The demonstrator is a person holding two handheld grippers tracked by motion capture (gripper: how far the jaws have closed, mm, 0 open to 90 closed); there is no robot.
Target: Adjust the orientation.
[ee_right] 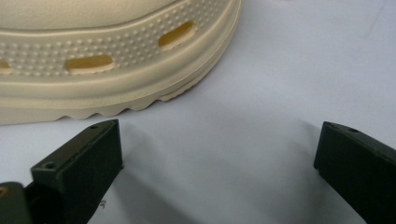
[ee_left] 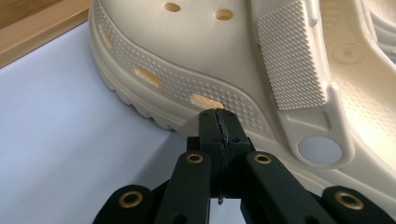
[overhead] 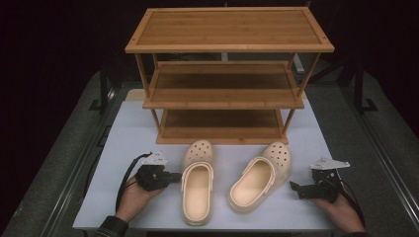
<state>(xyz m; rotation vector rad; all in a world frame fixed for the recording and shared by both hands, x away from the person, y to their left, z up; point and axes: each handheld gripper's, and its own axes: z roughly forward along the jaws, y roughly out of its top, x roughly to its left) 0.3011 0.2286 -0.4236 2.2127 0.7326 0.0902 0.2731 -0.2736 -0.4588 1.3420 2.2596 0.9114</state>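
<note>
Two cream clogs waited in front of the bamboo shoe rack (overhead: 229,74), a gripper at each side.

From the high view, I saw the left clog (overhead: 197,185) and right clog (overhead: 259,177) on the white table (overhead: 123,148) before the rack. In the left gripper view, the left gripper (ee_left: 219,122) was closed, empty, nosed against the clog's sole. In the right gripper view, the right gripper (ee_right: 219,158) gaped wide, holding nothing; I judged it should straddle the clog's sidewall before closing.

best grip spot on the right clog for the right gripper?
Probably the outer side wall beside the foot opening. The right clog lies upright, angled, opening up, so its rim is thin enough to pinch: one jaw inside, one outside. Come from its right, where the right gripper already waits, jaws open on the table. The sole looks too wide.
</note>
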